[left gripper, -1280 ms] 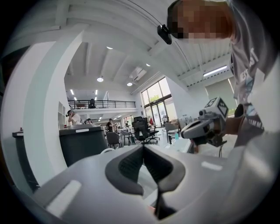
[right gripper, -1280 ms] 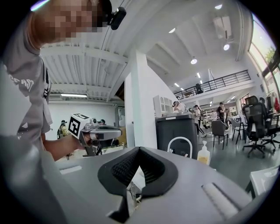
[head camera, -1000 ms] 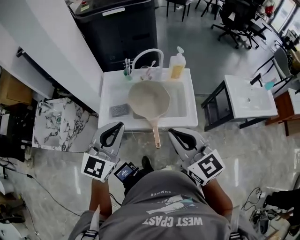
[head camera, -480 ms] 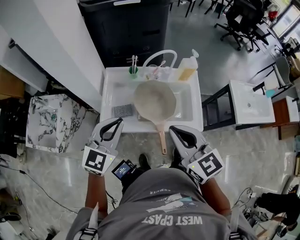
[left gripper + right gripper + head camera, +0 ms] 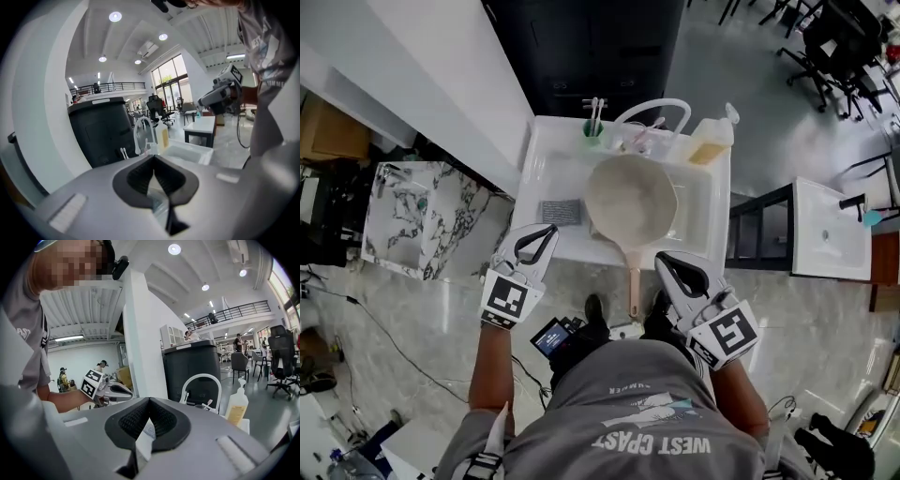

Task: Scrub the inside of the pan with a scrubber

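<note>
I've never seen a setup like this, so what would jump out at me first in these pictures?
The pale pan sits in the white sink at the middle, its long handle poking over the front edge toward the person. The left gripper and right gripper flank that handle, jaws together and empty. A grey scrubber lies on the sink, left of the pan.

One pan (image 5: 630,199), one scrubber (image 5: 560,212), one soap bottle (image 5: 711,141) and one curved white faucet (image 5: 649,103), all at a single white sink (image 5: 551,171). Two toothbrushes (image 5: 592,108) in one green cup (image 5: 593,137) at the sink's back edge. Two grippers, a left gripper (image 5: 549,231) and a right gripper (image 5: 664,261), plus one black bin (image 5: 581,37) behind the sink.
</note>
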{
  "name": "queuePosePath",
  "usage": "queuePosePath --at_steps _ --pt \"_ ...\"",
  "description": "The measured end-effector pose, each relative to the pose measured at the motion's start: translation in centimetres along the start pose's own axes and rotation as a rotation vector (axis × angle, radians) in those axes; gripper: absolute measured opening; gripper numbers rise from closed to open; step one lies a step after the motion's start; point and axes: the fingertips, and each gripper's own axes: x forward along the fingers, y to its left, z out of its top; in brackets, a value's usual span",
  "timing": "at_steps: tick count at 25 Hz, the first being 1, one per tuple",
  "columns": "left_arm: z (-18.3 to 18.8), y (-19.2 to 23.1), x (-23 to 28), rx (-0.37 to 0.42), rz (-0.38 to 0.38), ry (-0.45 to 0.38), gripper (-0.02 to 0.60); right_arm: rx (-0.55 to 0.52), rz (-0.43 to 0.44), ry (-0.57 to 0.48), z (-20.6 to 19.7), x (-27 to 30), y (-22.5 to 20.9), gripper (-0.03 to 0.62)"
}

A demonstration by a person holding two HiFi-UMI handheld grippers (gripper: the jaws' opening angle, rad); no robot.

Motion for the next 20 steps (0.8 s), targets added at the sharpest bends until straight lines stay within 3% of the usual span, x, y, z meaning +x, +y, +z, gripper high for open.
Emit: queuePosePath --at_steps 11,16,20 --pt "-12.2 1.6 8.0 -0.047 -0.049 0.251 0.055 0.101 0.003 0.105 -6.5 1.4 -3.3 0.002" --pt "-19.0 1.1 10.9 -0.037 -0.111 0.400 0.112 0.133 0.015 0.147 -9.2 1.9 -3.0 0.002" --pt "-23.5 0.7 12.7 -0.052 -0.142 0.475 0.162 0.154 0.024 0.177 -10.9 2.2 -2.6 0.002"
